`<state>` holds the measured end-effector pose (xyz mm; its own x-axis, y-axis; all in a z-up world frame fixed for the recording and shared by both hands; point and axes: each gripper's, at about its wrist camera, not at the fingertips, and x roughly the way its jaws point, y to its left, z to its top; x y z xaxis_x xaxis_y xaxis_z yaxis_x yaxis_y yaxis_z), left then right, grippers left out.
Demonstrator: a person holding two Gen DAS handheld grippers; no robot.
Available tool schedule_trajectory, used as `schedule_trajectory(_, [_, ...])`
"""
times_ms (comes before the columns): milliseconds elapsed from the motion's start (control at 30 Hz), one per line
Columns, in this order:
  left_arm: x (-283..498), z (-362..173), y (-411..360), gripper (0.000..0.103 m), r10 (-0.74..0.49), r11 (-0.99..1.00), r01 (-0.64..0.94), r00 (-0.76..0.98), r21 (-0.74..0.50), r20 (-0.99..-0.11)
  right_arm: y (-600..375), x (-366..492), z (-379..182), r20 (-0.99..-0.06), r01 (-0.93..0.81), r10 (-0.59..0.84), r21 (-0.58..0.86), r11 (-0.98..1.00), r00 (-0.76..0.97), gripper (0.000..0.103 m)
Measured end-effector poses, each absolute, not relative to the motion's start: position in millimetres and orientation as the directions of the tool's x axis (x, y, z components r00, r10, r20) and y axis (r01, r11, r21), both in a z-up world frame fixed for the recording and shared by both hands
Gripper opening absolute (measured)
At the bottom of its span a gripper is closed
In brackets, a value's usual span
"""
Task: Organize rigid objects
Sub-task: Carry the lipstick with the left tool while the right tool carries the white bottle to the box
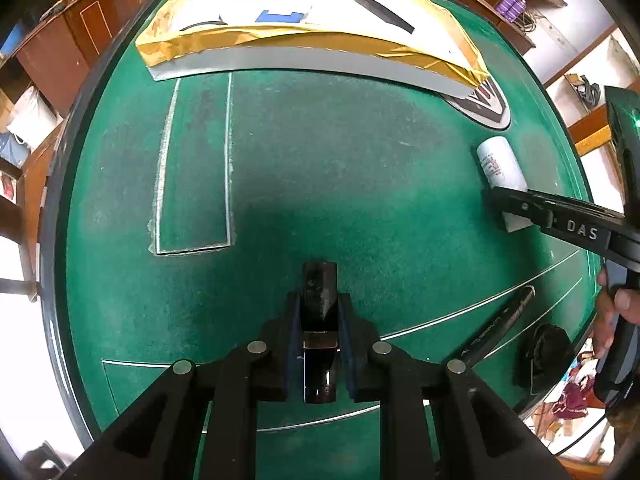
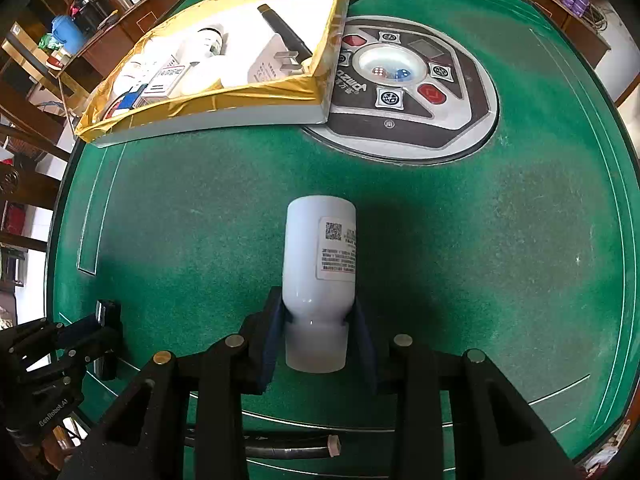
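Note:
My left gripper [image 1: 319, 322] is shut on a small glossy black block [image 1: 319, 300] with a thin metal band, held over the green felt table [image 1: 340, 168]. My right gripper [image 2: 320, 320] is shut on the neck of a white bottle [image 2: 320, 256] with a printed QR label; the same bottle [image 1: 500, 168] shows at the right of the left wrist view, and the left gripper [image 2: 100, 316] at the lower left of the right wrist view. A gold-lined white box [image 2: 224, 114] at the far left holds white bottles, a charger plug and a black pen.
A round dice control panel [image 2: 460, 120] sits in the table's middle, partly under the box. A black pen-like stick [image 1: 500, 328] and a dark flat object [image 1: 544, 356] lie near the table's front right edge. A hand [image 1: 612, 312] holds the right gripper. Wooden shelves surround the table.

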<state>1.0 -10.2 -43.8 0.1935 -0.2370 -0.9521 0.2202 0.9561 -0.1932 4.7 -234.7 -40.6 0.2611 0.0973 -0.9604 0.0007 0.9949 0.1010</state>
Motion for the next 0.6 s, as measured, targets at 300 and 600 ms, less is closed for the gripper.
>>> schedule_trajectory(300, [10.6, -31.2, -0.8, 0.018, -0.242, 0.958, 0.207, 0.224, -0.196, -0.944, -233.7, 13.1, -30.8, -0.954, -0.014, 0.120, 0.121, 0.993, 0.275, 0.033])
schedule_trajectory(600, [26.5, -18.1, -12.2, 0.018, -0.240, 0.959, 0.211, 0.252, -0.188, -0.937, -224.9, 18.1, -16.4, -0.941, -0.042, 0.153, 0.147, 0.988, 0.302, 0.033])
